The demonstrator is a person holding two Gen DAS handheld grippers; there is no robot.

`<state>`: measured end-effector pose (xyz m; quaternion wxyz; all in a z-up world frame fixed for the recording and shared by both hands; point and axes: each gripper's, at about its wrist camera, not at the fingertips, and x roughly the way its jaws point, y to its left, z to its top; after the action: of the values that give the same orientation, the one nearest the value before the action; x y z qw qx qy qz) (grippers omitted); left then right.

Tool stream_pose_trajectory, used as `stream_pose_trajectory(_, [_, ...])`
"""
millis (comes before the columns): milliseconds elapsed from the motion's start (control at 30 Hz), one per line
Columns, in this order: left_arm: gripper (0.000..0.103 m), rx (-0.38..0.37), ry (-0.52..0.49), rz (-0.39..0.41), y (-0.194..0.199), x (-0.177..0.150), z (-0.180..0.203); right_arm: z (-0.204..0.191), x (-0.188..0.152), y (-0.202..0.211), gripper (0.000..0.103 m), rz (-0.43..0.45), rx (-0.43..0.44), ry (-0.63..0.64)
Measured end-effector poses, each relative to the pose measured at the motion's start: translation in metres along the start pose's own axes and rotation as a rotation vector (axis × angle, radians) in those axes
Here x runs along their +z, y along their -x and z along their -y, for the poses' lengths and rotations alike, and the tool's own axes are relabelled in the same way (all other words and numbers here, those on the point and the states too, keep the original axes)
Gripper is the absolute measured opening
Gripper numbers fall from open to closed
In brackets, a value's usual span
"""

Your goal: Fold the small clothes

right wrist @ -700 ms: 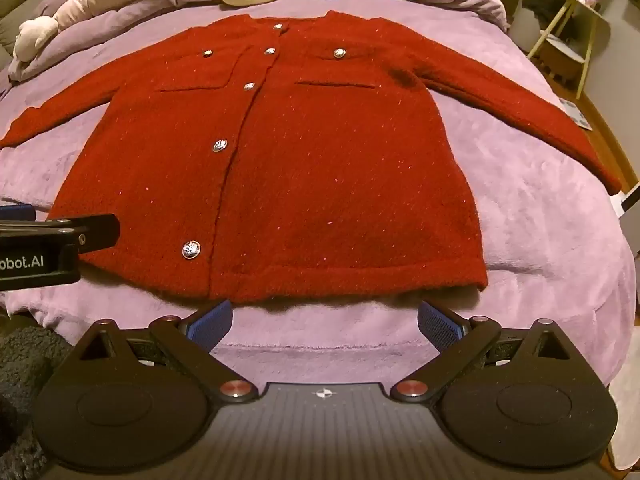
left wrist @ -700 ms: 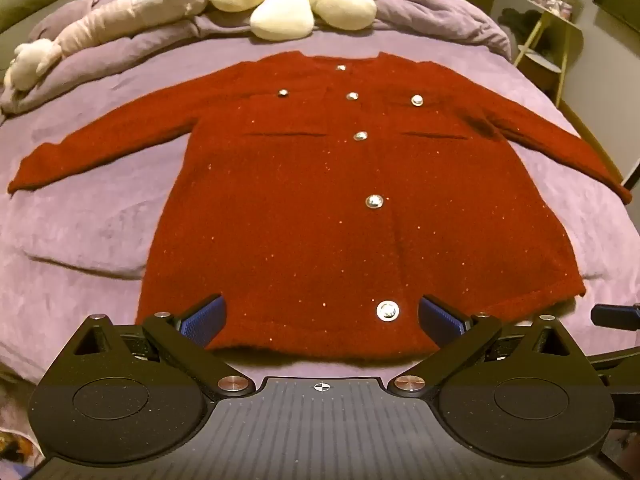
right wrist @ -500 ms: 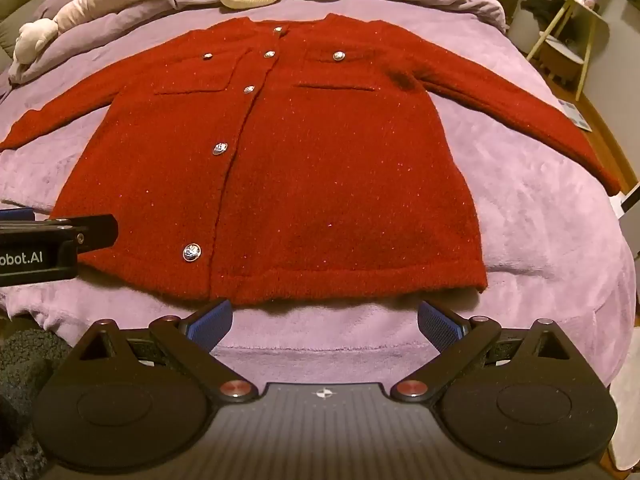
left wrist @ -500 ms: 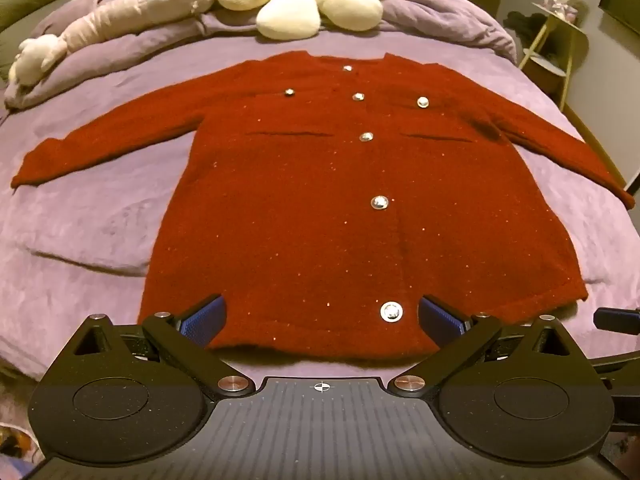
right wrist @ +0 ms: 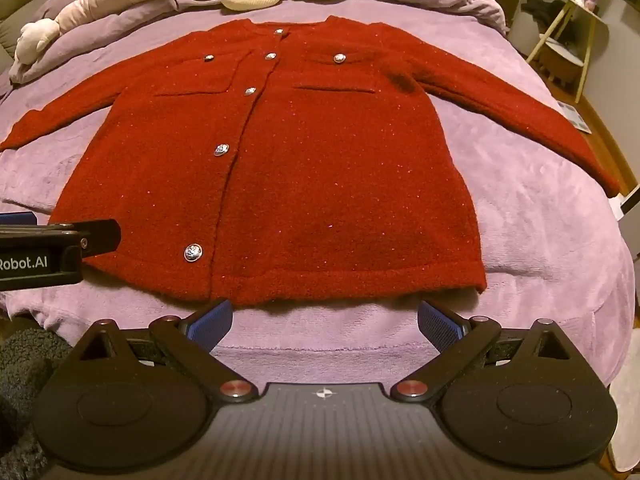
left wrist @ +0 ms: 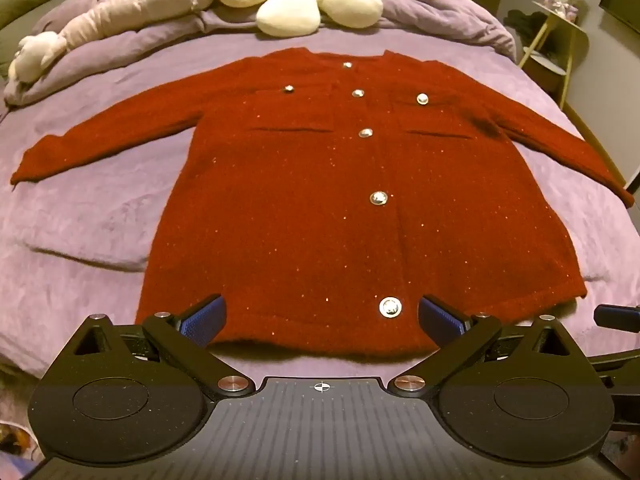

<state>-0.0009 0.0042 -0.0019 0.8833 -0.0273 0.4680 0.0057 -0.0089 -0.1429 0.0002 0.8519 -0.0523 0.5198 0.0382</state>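
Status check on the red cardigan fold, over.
Left gripper open, right gripper open, both empty. Red cardigan flat on bed, buttoned, sleeves spread. Nothing on it.

Dim, warm indoor light tints both wrist views orange-violet, the fisheye lenses bow the bed [left wrist: 100, 216] and room edges hard, detail is sharp at centre, soft and darkened toward the corners, and soft shadows edge the red cardigan [left wrist: 320, 208]
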Motion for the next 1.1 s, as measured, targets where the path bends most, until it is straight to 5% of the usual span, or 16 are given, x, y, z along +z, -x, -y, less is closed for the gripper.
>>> stream_pose_trajectory(1100, [0.103,0.006,0.010,-0.016,0.0007,-0.0028,-0.0006,-0.0014,0.0013,0.0055,0.099,0.013,0.008,0.004])
